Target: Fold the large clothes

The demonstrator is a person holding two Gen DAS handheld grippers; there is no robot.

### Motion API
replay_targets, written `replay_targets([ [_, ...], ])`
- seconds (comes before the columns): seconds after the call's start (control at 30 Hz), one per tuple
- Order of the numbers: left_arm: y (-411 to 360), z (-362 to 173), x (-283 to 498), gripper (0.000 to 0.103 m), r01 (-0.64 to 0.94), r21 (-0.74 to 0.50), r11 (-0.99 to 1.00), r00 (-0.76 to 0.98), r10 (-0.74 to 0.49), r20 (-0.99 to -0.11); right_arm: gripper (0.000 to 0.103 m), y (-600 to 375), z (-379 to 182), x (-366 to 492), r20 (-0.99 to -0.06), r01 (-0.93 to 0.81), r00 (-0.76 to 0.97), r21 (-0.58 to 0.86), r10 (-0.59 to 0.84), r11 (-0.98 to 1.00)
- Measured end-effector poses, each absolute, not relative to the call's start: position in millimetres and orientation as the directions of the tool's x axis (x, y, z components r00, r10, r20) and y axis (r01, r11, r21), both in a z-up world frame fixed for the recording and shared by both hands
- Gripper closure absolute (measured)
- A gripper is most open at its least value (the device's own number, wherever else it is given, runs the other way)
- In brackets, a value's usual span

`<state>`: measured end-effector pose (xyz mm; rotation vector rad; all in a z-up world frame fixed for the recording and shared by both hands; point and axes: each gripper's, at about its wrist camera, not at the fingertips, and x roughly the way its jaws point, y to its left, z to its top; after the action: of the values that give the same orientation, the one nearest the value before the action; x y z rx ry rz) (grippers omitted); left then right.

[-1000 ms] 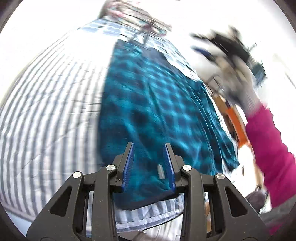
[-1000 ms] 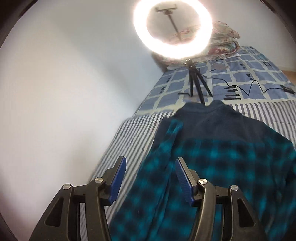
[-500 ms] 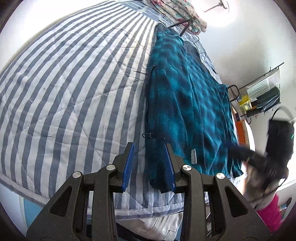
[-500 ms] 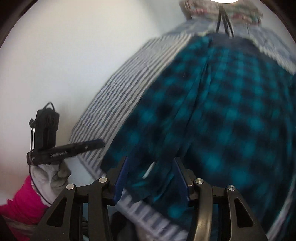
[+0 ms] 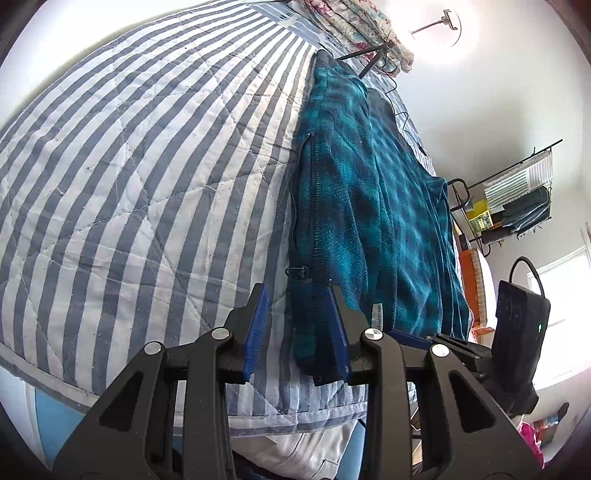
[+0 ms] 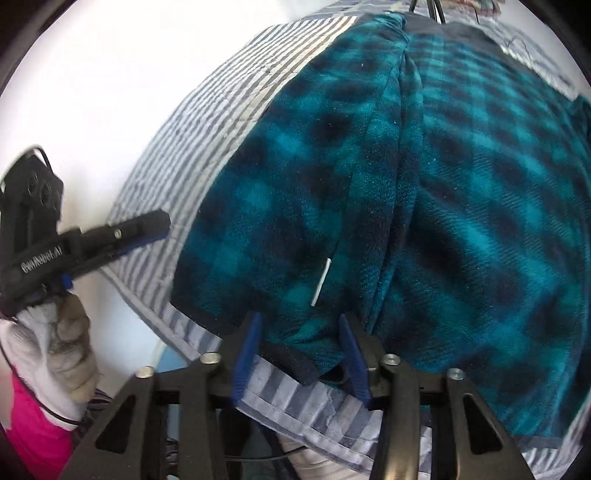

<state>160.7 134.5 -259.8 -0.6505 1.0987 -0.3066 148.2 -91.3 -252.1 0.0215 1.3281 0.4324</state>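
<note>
Right gripper (image 6: 299, 350) is closing around the teal plaid jacket's (image 6: 369, 184) hem, pads seemingly not pressing yet. Left gripper (image 5: 297, 328) is sitting released, hem corner against its right pad.

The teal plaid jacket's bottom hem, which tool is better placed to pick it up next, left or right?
Probably right. The right tool straddles the hem of the jacket; its jaws have just been closing. The left tool has mostly striped quilt between its jaws.

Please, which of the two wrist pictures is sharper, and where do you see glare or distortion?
Left wrist view: sharp; quilt stripes bulge from fisheye distortion; ring light glares white at top right, window overexposed at right. Right wrist view: softer; the teal plaid fleece is smeared, especially toward the right edge; the wall at left is washed out.
</note>
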Motion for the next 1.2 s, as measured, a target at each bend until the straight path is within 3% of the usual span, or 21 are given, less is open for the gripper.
replay_targets([
  [0.07, 131, -260, 163, 0.071, -0.081, -0.619, 0.781, 0.433, -0.532, -0.727, 0.101, -91, -251, 144, -0.932, -0.293, 0.18, 0.254, 0.314, 0.922],
  [0.1, 129, -260, 165, 0.071, -0.08, -0.618, 0.782, 0.432, -0.532, -0.729, 0.103, -95, -251, 143, -0.926, -0.282, 0.174, 0.278, 0.334, 0.918],
  [0.4, 131, -256, 163, 0.071, -0.084, -0.609, 0.788, 0.454, -0.514, -0.728, 0.103, -132, -216, 107, -0.84, -0.239, 0.293, 0.398, 0.456, 0.886],
  [0.63, 130, -258, 160, 0.071, -0.095, -0.599, 0.795, 0.442, -0.506, -0.741, 0.103, -168, -208, 89, -0.719, -0.152, 0.359, 0.584, 0.595, 0.798],
  [0.73, 124, -250, 159, 0.071, -0.072, -0.56, 0.826, 0.47, -0.467, -0.749, 0.103, -187, -242, 82, -0.783, -0.061, 0.293, 0.558, 0.549, 0.828],
  [0.87, 106, -240, 159, 0.071, 0.001, -0.533, 0.846, 0.489, -0.466, -0.737, 0.103, -201, -259, 84, -0.78, -0.03, 0.27, 0.578, 0.564, 0.815],
  [0.97, 94, -234, 158, 0.071, 0.038, -0.538, 0.842, 0.485, -0.486, -0.727, 0.093, -204, -243, 96, -0.777, -0.091, 0.3, 0.554, 0.553, 0.827],
  [1.0, 90, -233, 157, 0.071, 0.046, -0.554, 0.831, 0.478, -0.505, -0.719, 0.085, -205, -236, 100, -0.776, -0.109, 0.307, 0.547, 0.552, 0.83],
  [1.03, 84, -232, 156, 0.071, 0.056, -0.565, 0.823, 0.469, -0.521, -0.713, 0.067, -205, -228, 106, -0.774, -0.13, 0.324, 0.534, 0.545, 0.836],
  [1.13, 54, -230, 151, 0.071, 0.104, -0.557, 0.824, 0.439, -0.541, -0.718, 0.065, -198, -208, 137, -0.784, -0.192, 0.386, 0.447, 0.486, 0.873],
  [1.2, 34, -232, 149, 0.063, 0.135, -0.536, 0.833, 0.417, -0.538, -0.732, 0.064, -195, -204, 159, -0.788, -0.211, 0.38, 0.436, 0.485, 0.875],
])
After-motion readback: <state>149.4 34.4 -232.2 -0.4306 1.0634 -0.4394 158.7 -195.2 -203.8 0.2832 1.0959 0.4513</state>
